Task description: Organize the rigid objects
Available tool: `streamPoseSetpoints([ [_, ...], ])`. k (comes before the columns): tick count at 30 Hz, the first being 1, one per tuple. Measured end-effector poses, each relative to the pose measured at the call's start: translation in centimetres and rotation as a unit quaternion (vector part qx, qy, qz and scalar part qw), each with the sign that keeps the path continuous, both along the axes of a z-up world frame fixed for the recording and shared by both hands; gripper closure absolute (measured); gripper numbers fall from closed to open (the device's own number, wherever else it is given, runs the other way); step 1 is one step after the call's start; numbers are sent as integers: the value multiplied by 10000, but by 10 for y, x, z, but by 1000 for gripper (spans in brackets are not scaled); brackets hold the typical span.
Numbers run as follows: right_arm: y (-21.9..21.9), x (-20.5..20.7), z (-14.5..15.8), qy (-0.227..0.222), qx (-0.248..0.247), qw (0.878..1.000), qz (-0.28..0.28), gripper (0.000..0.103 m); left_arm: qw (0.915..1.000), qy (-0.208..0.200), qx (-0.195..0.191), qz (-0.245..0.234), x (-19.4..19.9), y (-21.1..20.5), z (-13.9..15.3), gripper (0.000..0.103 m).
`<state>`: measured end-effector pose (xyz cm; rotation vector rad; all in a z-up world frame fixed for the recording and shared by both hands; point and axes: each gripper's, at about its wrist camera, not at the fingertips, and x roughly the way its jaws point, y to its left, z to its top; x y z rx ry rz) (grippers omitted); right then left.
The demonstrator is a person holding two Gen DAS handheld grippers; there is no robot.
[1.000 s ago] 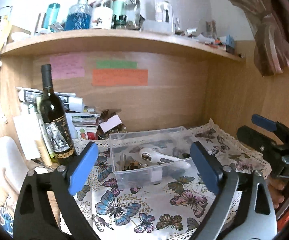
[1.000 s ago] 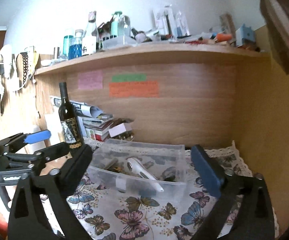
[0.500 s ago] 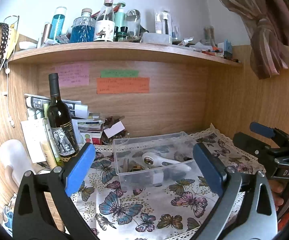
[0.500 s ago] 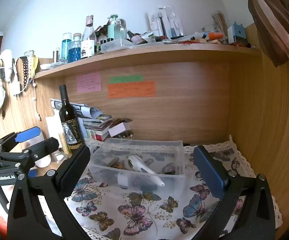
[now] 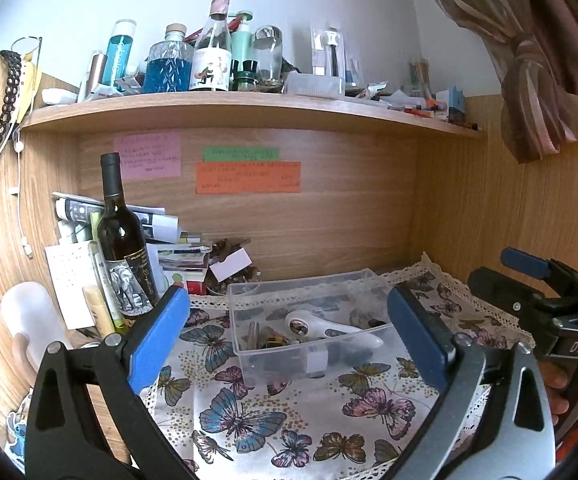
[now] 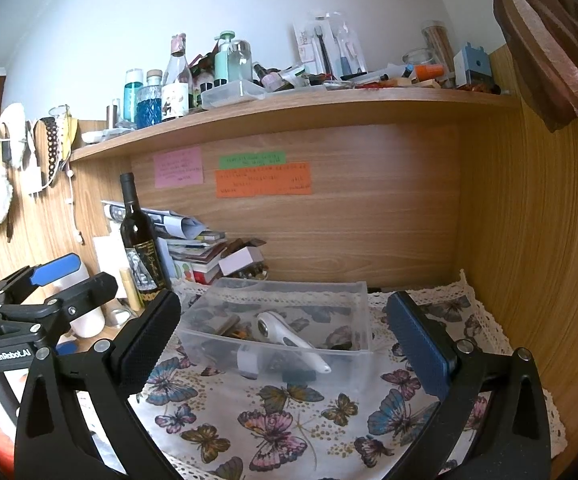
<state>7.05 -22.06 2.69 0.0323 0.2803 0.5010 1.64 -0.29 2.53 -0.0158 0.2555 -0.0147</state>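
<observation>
A clear plastic bin [image 5: 309, 320] [image 6: 285, 328] sits on a butterfly-print cloth [image 5: 289, 408] [image 6: 289, 412]. It holds a white handheld device [image 5: 329, 326] [image 6: 289, 338] and several small dark items. My left gripper [image 5: 289, 340] is open and empty, held back from the bin. My right gripper [image 6: 285, 344] is open and empty, also in front of the bin. Each gripper shows at the edge of the other's view, the right one [image 5: 537, 280] and the left one [image 6: 45, 292].
A dark wine bottle [image 5: 123, 240] [image 6: 141, 244] stands left of the bin beside stacked books and papers [image 5: 169, 248]. A white cup [image 5: 33, 320] is at far left. A cluttered shelf [image 5: 249, 108] runs above. Wooden walls close the back and right.
Both grippers have pulled back and risen a little from the bin; the shelf top shows more. Jaws stay open. The bin and its contents have not moved.
</observation>
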Motion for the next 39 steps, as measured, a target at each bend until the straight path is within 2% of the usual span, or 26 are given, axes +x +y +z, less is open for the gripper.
streamPoseSetpoints([
  [39,4,-7,2,-10,4,10000,20,0,9999,-94,-12,-63,-5,-4,-1,0],
])
